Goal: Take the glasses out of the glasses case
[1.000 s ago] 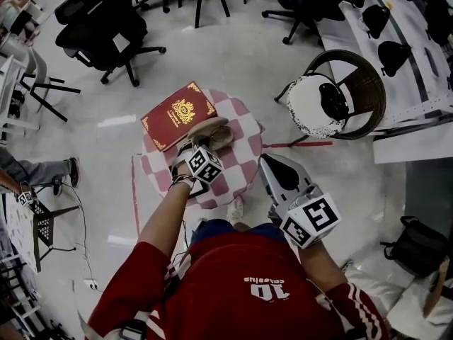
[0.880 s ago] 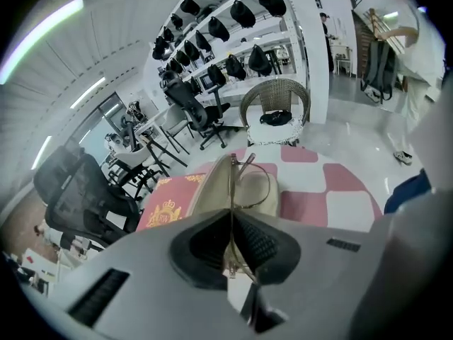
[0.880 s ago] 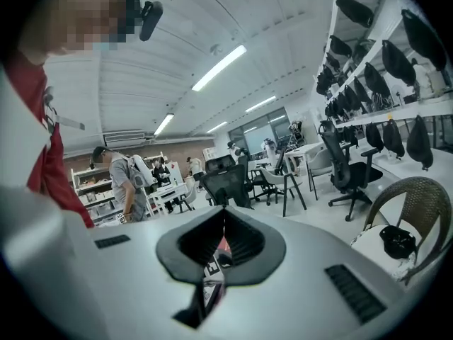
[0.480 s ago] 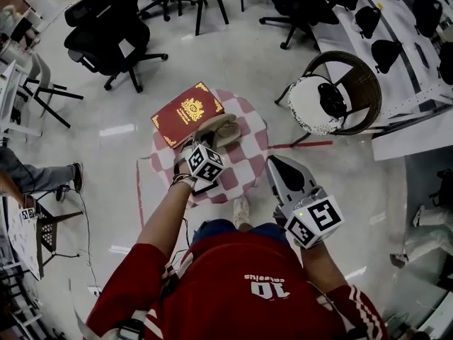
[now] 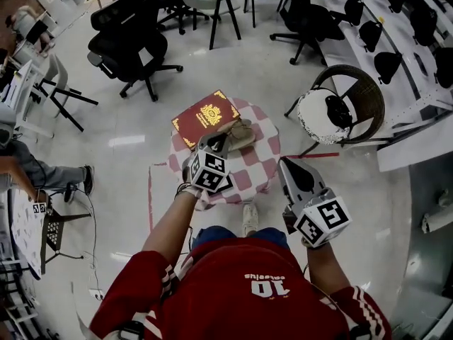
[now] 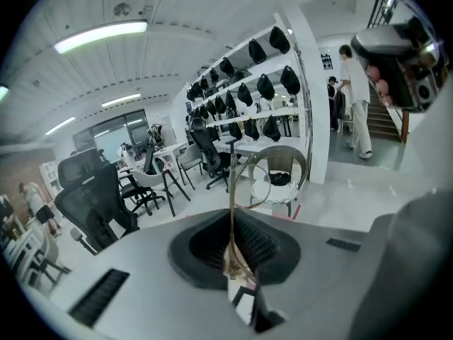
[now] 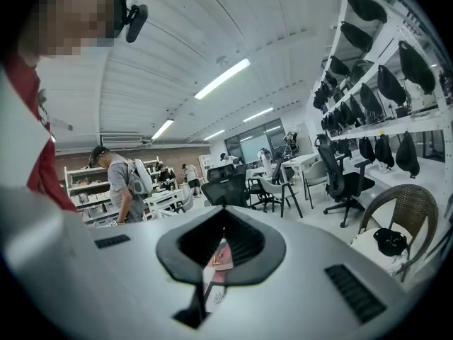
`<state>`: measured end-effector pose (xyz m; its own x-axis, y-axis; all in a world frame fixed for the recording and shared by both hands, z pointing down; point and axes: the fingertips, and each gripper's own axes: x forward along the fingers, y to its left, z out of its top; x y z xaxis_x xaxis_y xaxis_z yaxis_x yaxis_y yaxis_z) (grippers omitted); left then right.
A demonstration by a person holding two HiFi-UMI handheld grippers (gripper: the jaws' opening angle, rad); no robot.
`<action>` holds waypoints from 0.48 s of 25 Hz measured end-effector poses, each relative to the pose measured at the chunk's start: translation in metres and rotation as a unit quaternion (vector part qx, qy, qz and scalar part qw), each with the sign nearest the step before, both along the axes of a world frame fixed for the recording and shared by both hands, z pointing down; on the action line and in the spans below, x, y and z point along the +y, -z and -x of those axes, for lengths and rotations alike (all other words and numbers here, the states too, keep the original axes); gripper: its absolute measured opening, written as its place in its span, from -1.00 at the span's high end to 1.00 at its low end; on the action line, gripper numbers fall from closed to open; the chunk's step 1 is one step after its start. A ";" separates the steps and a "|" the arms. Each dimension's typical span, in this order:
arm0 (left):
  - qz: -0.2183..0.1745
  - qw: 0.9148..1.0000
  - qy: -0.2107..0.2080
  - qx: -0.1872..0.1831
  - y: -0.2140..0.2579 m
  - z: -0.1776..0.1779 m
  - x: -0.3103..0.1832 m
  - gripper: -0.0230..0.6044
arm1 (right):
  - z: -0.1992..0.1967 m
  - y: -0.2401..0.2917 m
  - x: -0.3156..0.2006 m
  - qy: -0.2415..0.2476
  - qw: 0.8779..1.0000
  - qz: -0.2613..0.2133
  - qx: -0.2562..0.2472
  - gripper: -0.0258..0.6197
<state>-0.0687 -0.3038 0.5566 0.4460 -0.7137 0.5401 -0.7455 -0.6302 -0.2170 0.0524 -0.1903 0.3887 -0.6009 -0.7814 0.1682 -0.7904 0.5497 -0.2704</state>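
The tan glasses case lies on a small round table with a pink-and-white checked cloth, beside a red book. My left gripper hovers at the case's near-left end. In the left gripper view its jaws are shut on the thin gold wire-framed glasses, whose temple stands upright between them; a lens rim curves off to the right. My right gripper is held off the table's right edge, shut with nothing in it.
A wicker chair with a white cushion stands right of the table. Black office chairs crowd the far floor. White shelves with black helmets line the right side. A person's leg is at the left.
The head view has swung, so the table sits higher and further right in the picture. The left gripper stays at the case, the right one beside the table.
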 end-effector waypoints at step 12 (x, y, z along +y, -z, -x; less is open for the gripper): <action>-0.074 0.987 0.009 0.144 0.125 0.056 0.080 0.86 | 0.041 0.042 0.052 0.001 1.000 -0.031 0.000 0.87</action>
